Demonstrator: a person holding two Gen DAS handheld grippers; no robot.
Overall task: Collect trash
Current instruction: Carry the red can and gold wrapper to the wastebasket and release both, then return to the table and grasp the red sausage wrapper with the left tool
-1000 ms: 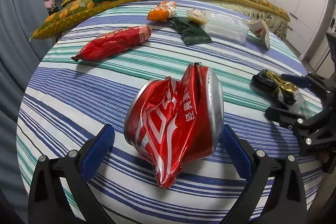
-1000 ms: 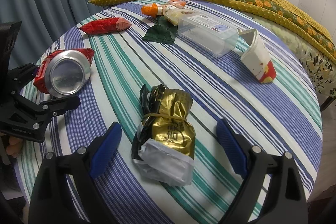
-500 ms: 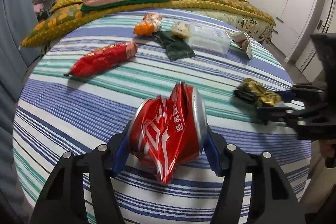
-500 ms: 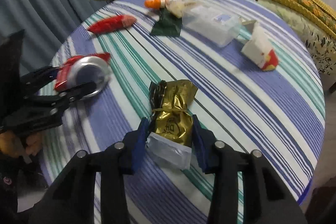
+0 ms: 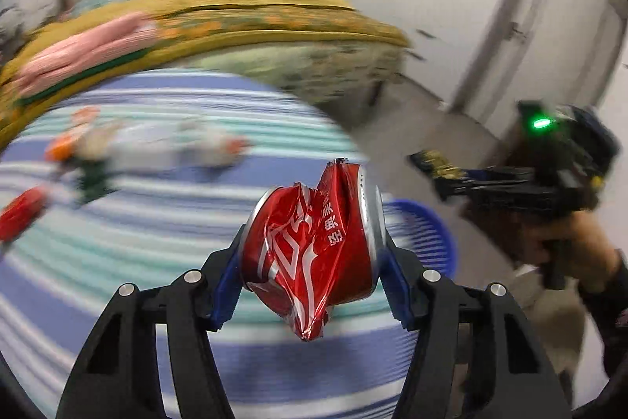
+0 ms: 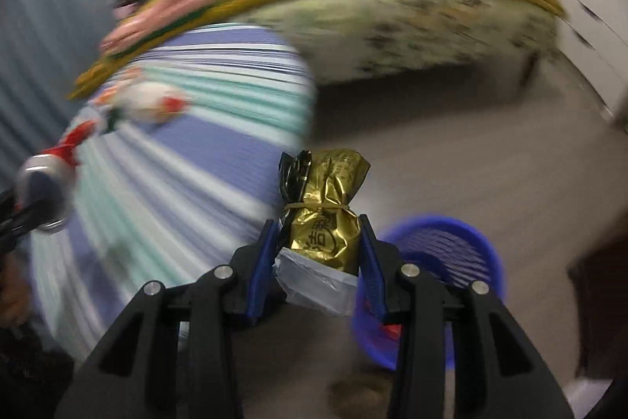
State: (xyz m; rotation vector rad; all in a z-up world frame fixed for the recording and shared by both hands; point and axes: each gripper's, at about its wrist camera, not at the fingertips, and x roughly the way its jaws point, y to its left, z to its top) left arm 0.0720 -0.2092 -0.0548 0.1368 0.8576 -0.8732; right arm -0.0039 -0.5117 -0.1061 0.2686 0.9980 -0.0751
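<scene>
My left gripper [image 5: 312,254] is shut on a crushed red soda can [image 5: 310,242], held in the air over the edge of the striped table [image 5: 117,262]. My right gripper [image 6: 316,254] is shut on a gold foil wrapper with a clear plastic end [image 6: 324,222], carried past the table edge over the floor. A blue plastic basket [image 6: 443,254] sits on the floor just right of the right gripper; in the left wrist view the basket [image 5: 424,234] shows behind the can. The right gripper [image 5: 463,179] with the wrapper also appears at the right of the left wrist view.
Blurred litter stays on the striped table: a red packet [image 5: 19,211], an orange item [image 5: 62,148], a clear box [image 5: 157,144] and a paper cup [image 5: 223,144]. A bed with a yellow quilt [image 5: 255,22] stands behind. White cupboard doors [image 5: 530,6] line the right wall. A person's hand [image 5: 577,242] holds the right gripper.
Both grippers closed on their items, lifted them off the table and swung right toward the blue basket on the floor. The view is now motion-blurred.
</scene>
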